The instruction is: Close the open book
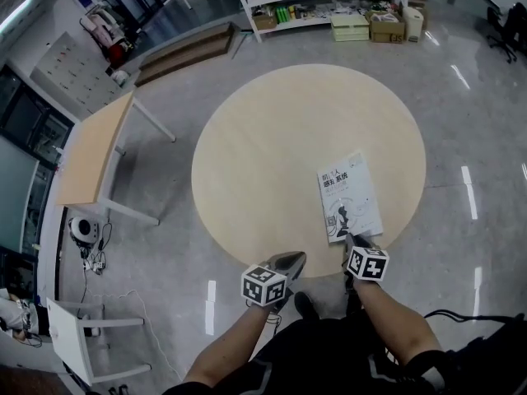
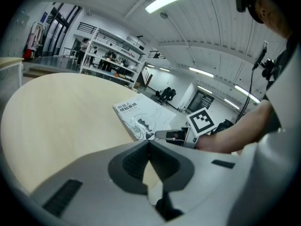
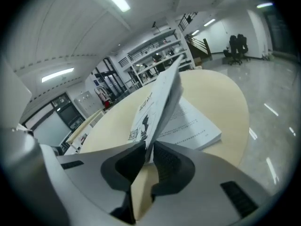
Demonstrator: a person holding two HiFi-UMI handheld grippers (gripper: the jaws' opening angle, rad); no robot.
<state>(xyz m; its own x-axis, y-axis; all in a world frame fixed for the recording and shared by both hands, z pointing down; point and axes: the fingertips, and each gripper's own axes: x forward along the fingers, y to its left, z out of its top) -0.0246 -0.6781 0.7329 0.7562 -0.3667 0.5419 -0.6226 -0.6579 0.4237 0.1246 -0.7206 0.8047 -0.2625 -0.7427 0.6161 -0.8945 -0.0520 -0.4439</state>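
Right gripper point(image 3: 149, 149) is pinching the front cover point(image 3: 159, 98) of the book point(image 1: 349, 196), jaws narrow on its near edge, w/ the cover standing up over the page block point(image 3: 197, 126). Book's lying near the table point(image 1: 263, 122) edge closest to me. Left gripper point(image 2: 149, 145) is hanging shut & empty, off to the left. Approx halfway, I'm judging: cover's not yet down flat. Spine's hiding behind the cover, and head view isn't showing the lift clearly.

The book point(image 1: 350, 194) lies on the table point(image 1: 263, 155), near its right edge.

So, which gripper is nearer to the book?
Right. The right gripper pinches the book by its cover at the near edge; the left gripper hangs apart, to the book's left.
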